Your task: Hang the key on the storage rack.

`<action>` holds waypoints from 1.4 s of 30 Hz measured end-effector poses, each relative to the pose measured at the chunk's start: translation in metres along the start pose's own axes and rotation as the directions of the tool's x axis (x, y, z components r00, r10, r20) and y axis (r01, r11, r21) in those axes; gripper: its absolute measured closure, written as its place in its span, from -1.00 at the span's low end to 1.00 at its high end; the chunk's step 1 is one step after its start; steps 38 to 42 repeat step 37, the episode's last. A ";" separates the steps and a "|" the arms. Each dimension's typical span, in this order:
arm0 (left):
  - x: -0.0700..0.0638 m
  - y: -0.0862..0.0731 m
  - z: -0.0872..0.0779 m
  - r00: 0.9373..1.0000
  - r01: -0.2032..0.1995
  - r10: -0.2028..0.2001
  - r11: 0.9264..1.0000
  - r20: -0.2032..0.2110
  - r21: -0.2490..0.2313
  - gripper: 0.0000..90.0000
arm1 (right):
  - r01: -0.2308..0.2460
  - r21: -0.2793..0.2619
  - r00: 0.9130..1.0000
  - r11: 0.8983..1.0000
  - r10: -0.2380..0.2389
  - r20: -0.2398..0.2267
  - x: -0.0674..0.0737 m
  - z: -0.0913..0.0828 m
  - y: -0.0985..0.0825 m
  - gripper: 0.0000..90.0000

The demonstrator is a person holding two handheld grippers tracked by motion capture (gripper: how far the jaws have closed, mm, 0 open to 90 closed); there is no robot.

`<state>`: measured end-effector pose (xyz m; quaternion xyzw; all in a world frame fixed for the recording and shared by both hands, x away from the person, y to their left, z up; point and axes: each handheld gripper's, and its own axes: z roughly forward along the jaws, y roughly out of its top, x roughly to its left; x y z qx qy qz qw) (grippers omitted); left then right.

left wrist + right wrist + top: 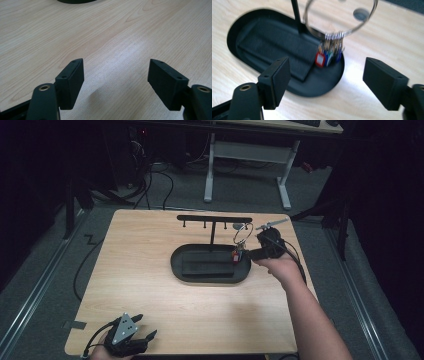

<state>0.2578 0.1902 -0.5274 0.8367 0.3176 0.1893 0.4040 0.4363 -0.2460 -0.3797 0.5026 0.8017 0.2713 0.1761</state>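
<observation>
Both tongs spread: right gripper [325, 82] empties beside key ring [243, 234]; left gripper [115, 82] idles at table's [150, 285] near-left corner.
Back off level, sparing the hung tags [327, 57] over the tray's [180, 270] right end.

In the right gripper view, the key ring [340, 23] was blurred, its top cut off at twelve o'clock, and the coloured tags [328, 56] beneath it were too soft to count. The stand's post [296, 15] ran out of frame at eleven o'clock. In the left gripper view, the tray [75, 1] showed as a sliver at twelve o'clock.
</observation>
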 end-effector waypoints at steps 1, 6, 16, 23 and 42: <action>0.000 0.000 0.000 1.000 0.004 -0.004 1.000 0.000 -0.003 -0.34 | -0.003 0.004 1.000 1.000 0.003 -0.004 -0.001 0.002 -0.008 -0.59; 0.001 0.000 0.003 1.000 0.006 -0.006 1.000 0.000 0.008 -0.34 | -0.038 -0.021 0.999 0.999 0.038 -0.016 -0.003 0.012 -0.065 -0.66; -0.003 0.004 0.008 1.000 -0.014 0.014 1.000 0.007 -0.017 -0.33 | -0.172 -0.207 0.984 0.963 0.156 -0.090 -0.005 0.011 -0.164 -0.67; -0.003 0.004 0.016 1.000 0.005 -0.005 1.000 0.016 0.004 -0.34 | -0.200 -0.312 0.979 0.929 0.198 -0.037 -0.002 -0.005 -0.227 -0.66; 0.004 0.008 0.014 0.997 0.067 -0.067 0.998 0.024 -0.002 -0.31 | -0.241 -0.316 0.970 0.918 0.231 -0.069 0.000 0.000 -0.226 -0.66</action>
